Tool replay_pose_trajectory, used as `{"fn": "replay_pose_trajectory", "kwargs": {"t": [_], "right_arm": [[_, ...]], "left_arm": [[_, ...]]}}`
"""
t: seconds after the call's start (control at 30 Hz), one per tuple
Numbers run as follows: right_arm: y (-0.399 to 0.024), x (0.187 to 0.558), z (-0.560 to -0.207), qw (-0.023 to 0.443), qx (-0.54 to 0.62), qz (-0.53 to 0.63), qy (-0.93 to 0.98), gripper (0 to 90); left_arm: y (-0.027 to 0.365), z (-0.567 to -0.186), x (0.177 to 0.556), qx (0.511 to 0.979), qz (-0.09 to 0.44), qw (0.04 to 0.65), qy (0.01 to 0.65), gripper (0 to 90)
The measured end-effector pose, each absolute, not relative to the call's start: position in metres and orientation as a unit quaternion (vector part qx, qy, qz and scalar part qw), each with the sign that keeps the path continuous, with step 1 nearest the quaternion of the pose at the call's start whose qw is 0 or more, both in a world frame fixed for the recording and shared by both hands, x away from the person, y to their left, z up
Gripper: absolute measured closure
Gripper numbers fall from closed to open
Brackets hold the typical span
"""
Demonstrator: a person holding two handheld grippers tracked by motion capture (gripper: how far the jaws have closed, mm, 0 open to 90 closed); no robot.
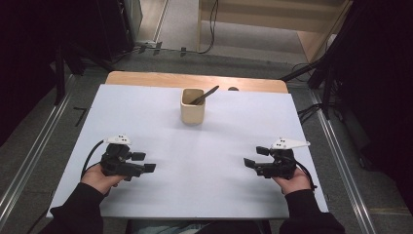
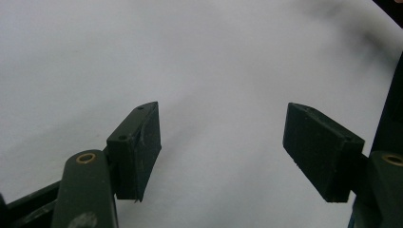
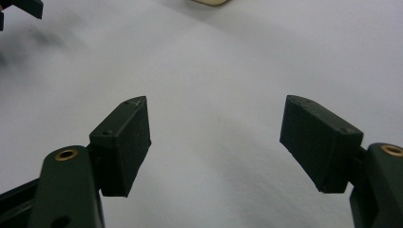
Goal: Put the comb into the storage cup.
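a white table (image 1: 195, 195) holds a cream cup (image 1: 192, 106) near its far edge, centred between the two hands. a dark spoon (image 1: 204, 95) leans inside it, handle tilted up to the right. the left gripper (image 1: 144, 162) and right gripper (image 1: 253, 158) rest low over the near part of the table, well apart from the cup and pointing inward toward each other. both sets of jaws are spread wide and hold nothing. each forearm comes in from the near edge, hand wrapped round its gripper. to take the spoon cleanly, a gripper should probably approach from above, line its jaws across the handle and clench only once the handle sits between the pads, perhaps while the other steadies the cup.
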State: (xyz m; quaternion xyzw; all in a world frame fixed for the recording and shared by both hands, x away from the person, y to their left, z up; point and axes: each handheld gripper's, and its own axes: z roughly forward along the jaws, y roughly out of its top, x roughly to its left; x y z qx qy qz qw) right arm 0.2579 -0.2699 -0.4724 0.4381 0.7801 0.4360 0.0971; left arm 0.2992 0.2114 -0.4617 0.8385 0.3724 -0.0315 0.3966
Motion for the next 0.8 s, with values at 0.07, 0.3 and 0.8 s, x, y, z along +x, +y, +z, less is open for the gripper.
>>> {"fn": "replay_pose_trajectory", "kwargs": {"t": [0.07, 0.3, 0.8], "right_arm": [[-0.2693, 0.2582, -0.4727, 0.096, 0.437, 0.439, 0.779, 23.6], [-0.267, 0.2585, -0.4728, 0.094, 0.434, 0.438, 0.782, 23.5], [-0.2675, 0.2588, -0.4726, 0.094, 0.434, 0.437, 0.782, 23.5]], "left_arm": [[0.2116, -0.4616, 0.2994, 0.839, -0.031, 0.395, 0.372, 29.5], [0.2118, -0.4619, 0.2997, 0.839, -0.032, 0.395, 0.372, 29.5], [0.2126, -0.4621, 0.3006, 0.838, -0.034, 0.397, 0.373, 29.5]]}}
